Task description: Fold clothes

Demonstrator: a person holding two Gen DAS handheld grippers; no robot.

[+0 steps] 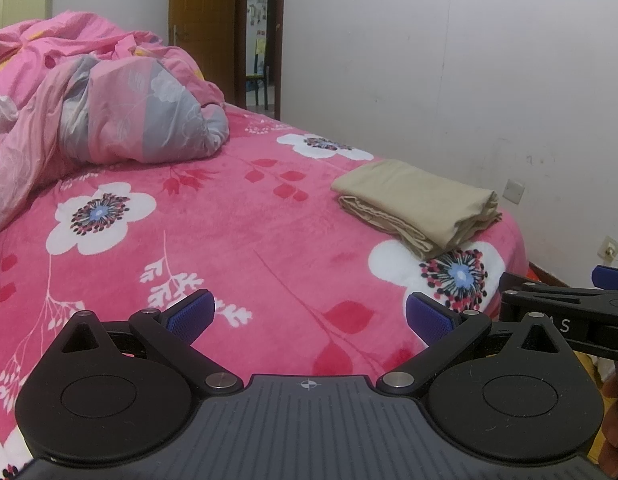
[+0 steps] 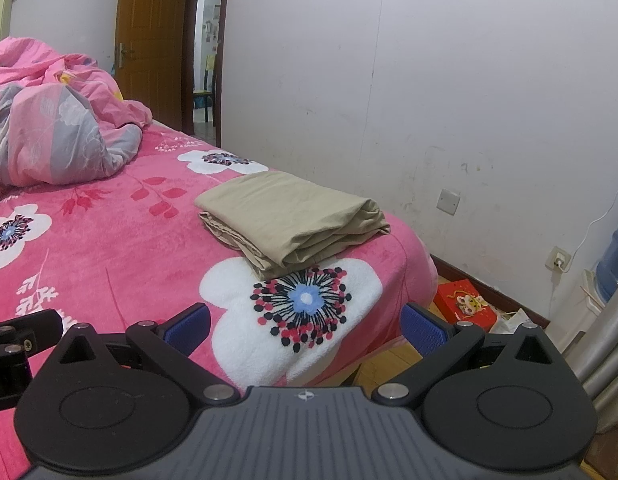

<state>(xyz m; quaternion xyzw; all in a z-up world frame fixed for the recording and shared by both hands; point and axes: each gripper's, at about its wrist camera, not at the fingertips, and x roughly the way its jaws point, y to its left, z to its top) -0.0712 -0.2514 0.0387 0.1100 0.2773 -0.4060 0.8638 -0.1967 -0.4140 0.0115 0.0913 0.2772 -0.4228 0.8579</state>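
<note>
A tan garment (image 1: 419, 204) (image 2: 293, 216) lies folded in a neat rectangle near the right edge of the bed, on the pink flowered blanket (image 1: 237, 216) (image 2: 109, 240). My left gripper (image 1: 309, 316) hovers over the blanket well short of the garment, its blue pads wide apart and nothing between them. My right gripper (image 2: 305, 326) hangs above the bed's near corner, also open and empty, with the garment ahead of it. The body of the right gripper (image 1: 569, 316) shows at the right of the left wrist view.
A crumpled pink and grey quilt (image 1: 109, 112) (image 2: 57, 132) is heaped at the far left of the bed. A white wall runs along the right side with sockets (image 2: 561, 262). A red box (image 2: 465, 302) and clutter lie on the floor; a water bottle (image 2: 615, 256) stands at the far right. A door (image 2: 153, 40) is open at the back.
</note>
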